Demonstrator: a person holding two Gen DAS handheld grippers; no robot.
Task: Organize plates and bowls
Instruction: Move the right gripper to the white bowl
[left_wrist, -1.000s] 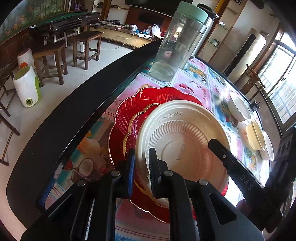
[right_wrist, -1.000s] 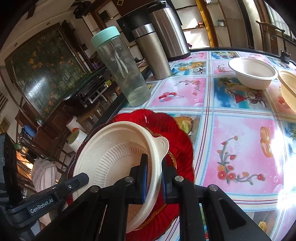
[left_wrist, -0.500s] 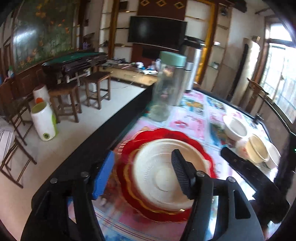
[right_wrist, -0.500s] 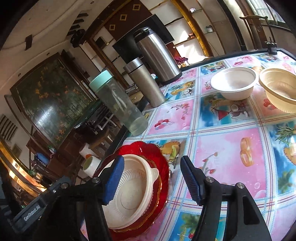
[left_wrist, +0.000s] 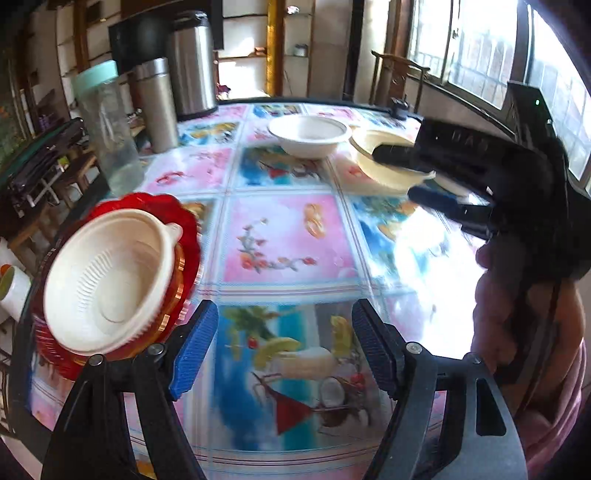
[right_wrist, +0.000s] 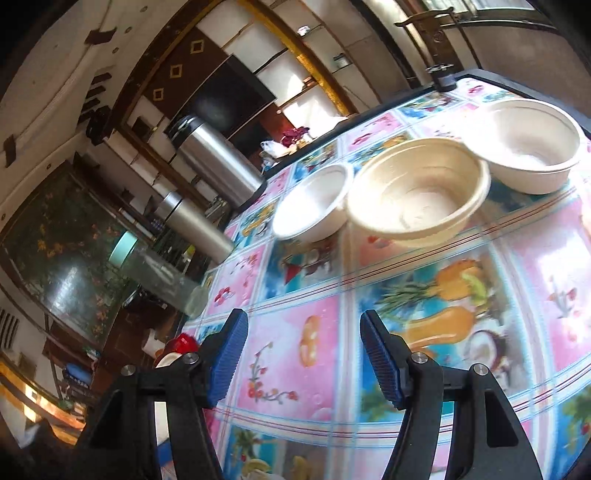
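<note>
- Left gripper (left_wrist: 284, 343) hovering over the counter (left_wrist: 288, 236), jaws spread wide, holding nothing.
- Right gripper (right_wrist: 303, 358) also gaping, empty, pointing toward the bowls.
- White plate (left_wrist: 107, 277) sitting on red plates (left_wrist: 184, 221) at the counter's left edge.
- Three bowls lined up: white bowl (right_wrist: 314, 203), cream bowl (right_wrist: 417, 192), far bowl (right_wrist: 528, 144), rims just beside each other.

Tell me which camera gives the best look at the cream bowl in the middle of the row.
The right wrist view: the cream bowl sits unobstructed, its whole rim and inside visible between two white bowls. In the left wrist view the right gripper covers much of it.
</note>
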